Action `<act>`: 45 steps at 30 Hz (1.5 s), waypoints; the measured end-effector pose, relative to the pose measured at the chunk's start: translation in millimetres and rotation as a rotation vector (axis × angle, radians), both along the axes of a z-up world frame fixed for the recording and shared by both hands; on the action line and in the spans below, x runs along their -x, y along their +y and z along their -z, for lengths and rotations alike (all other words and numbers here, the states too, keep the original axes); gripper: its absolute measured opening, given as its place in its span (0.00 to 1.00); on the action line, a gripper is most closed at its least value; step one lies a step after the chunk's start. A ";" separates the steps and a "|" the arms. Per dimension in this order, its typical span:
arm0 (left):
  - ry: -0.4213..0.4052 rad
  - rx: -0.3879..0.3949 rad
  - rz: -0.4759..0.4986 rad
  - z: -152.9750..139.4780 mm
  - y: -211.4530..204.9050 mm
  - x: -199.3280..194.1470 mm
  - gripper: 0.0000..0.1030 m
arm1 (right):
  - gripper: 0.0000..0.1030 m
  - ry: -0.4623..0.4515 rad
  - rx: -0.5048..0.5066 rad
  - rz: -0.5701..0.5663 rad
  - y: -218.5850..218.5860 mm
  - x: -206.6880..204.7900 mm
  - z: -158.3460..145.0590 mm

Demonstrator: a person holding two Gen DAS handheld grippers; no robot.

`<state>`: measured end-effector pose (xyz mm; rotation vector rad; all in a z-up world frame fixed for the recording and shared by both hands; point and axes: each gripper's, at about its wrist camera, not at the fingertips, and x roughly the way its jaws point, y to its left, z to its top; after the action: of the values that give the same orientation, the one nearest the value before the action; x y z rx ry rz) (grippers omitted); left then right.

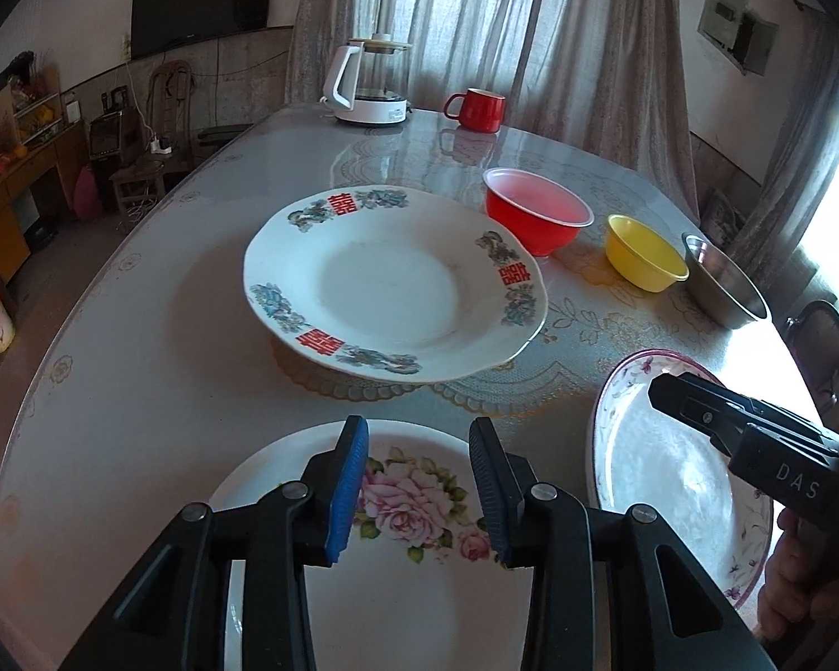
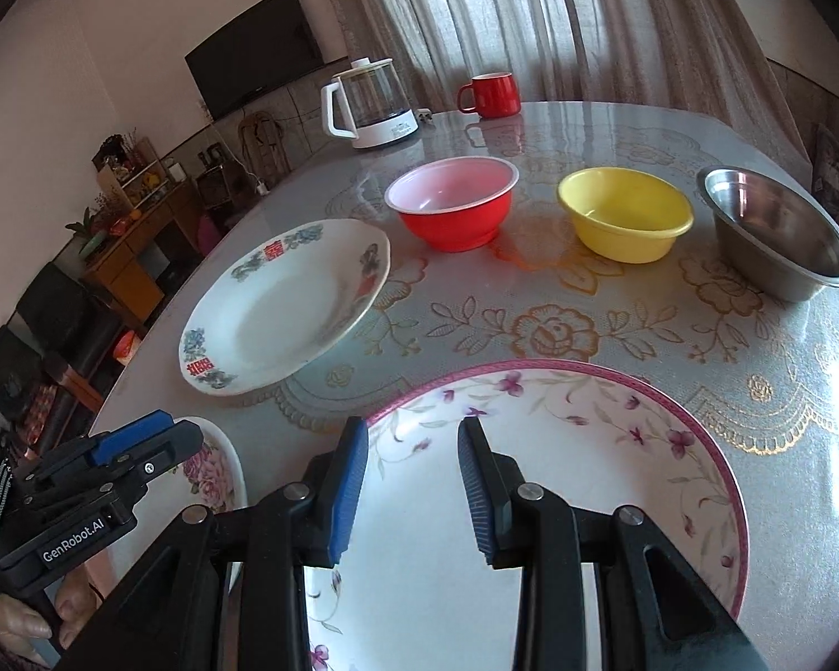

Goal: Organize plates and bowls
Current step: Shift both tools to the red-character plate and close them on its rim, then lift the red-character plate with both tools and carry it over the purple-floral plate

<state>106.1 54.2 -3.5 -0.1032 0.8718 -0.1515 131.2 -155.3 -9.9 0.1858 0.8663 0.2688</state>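
Left gripper (image 1: 419,447) jaws apart over rose plate (image 1: 397,576), right gripper (image 2: 414,447) jaws apart over pink-rimmed plate (image 2: 615,447), 3 bowls at 12 o'clock

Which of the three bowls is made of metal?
The steel bowl, at the right end of the row; the red bowl and yellow bowl look plastic.

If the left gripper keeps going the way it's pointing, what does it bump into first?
Probably the rose plate right under the left gripper; its open fingers tilt down toward it. Depth is hard to judge.
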 end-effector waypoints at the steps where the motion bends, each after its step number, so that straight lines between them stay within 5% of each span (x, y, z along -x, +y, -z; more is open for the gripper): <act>1: 0.005 0.002 -0.011 1.2 3.5 -0.9 0.37 | 0.33 -0.001 0.003 -0.005 3.2 -2.4 -0.4; 25: 0.037 0.023 -0.176 1.5 88.5 -70.1 0.37 | 0.34 0.069 -0.053 -0.011 42.1 -76.0 9.0; 33: 0.054 0.031 -0.131 6.8 88.9 -108.8 0.37 | 0.34 0.112 -0.036 -0.001 46.9 -100.7 22.0; 42: 0.113 0.126 -0.039 16.8 80.1 -147.1 0.39 | 0.34 0.145 -0.033 -0.037 58.1 -120.9 26.4; 45: 0.092 0.072 -0.030 15.8 75.4 -142.6 0.35 | 0.34 0.146 -0.017 -0.048 61.9 -122.7 28.4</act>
<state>248.7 129.7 -19.3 -0.1918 0.9560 -0.1507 253.9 -93.4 -38.3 0.2029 1.0143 0.3100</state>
